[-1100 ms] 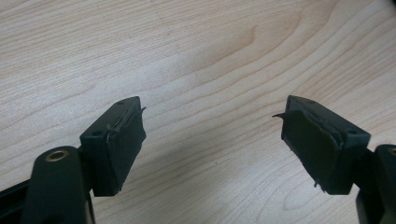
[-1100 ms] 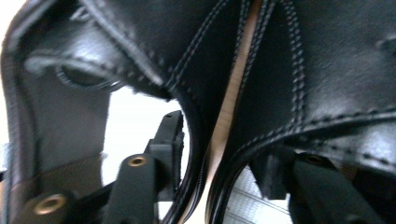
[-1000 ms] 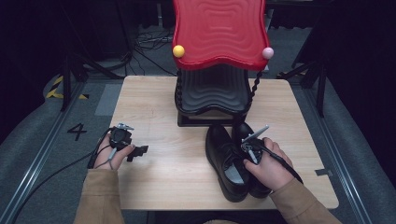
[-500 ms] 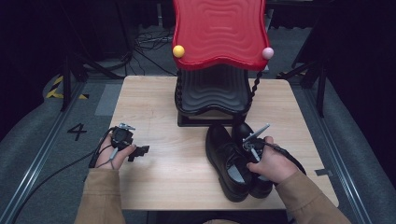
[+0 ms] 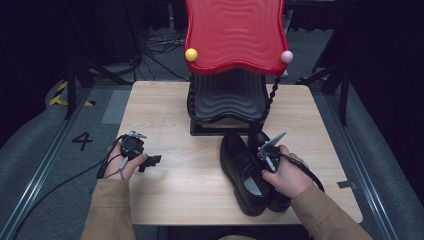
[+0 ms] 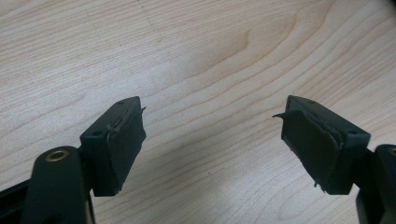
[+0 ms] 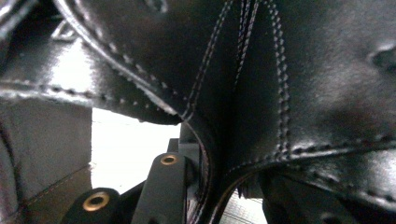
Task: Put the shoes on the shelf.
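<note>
Black shoes (image 5: 252, 172) near table (image 5: 165, 110) front edge

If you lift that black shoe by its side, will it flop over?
Probably not much. The shoe looks like thick stitched leather that holds its shape, so it's likely stiffish. Its shiny surface may be a bit slippery, and gripped at one edge by the right gripper it might tilt toe-down.
</note>
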Available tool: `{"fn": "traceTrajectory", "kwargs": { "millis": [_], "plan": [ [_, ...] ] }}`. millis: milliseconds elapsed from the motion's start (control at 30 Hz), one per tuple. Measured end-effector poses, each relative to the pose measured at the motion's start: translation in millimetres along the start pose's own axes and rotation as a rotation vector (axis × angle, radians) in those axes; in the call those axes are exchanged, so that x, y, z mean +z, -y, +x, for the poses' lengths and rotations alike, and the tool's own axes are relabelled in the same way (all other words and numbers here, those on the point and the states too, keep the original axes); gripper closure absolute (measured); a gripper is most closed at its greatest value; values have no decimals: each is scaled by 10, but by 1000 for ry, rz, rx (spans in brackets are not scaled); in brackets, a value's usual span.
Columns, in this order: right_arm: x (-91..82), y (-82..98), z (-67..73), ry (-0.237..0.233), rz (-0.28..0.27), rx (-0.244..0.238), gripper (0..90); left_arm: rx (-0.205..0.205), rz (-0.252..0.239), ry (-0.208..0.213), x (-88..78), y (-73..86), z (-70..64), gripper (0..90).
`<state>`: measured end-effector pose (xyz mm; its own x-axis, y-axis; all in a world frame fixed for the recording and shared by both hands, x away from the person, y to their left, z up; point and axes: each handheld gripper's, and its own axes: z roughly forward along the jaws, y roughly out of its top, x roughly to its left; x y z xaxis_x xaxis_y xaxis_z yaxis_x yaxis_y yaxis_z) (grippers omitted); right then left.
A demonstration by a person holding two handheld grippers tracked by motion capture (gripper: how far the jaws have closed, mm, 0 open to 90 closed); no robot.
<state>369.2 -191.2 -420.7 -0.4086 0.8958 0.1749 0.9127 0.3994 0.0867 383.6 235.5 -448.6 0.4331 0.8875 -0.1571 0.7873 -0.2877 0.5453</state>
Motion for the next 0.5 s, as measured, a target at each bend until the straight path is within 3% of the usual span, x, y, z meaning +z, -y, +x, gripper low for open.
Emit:
{"fn": "traceTrajectory", "kwargs": {
  "millis": [267, 500],
  "plan": [
    [-7, 2, 3, 7, -2, 15, 789, -6, 4, 3, -3, 6, 16, 219],
    [-82, 1, -53, 5, 1, 78, 824, -14, -3, -5, -23, 36, 55, 220]
  ]
}}
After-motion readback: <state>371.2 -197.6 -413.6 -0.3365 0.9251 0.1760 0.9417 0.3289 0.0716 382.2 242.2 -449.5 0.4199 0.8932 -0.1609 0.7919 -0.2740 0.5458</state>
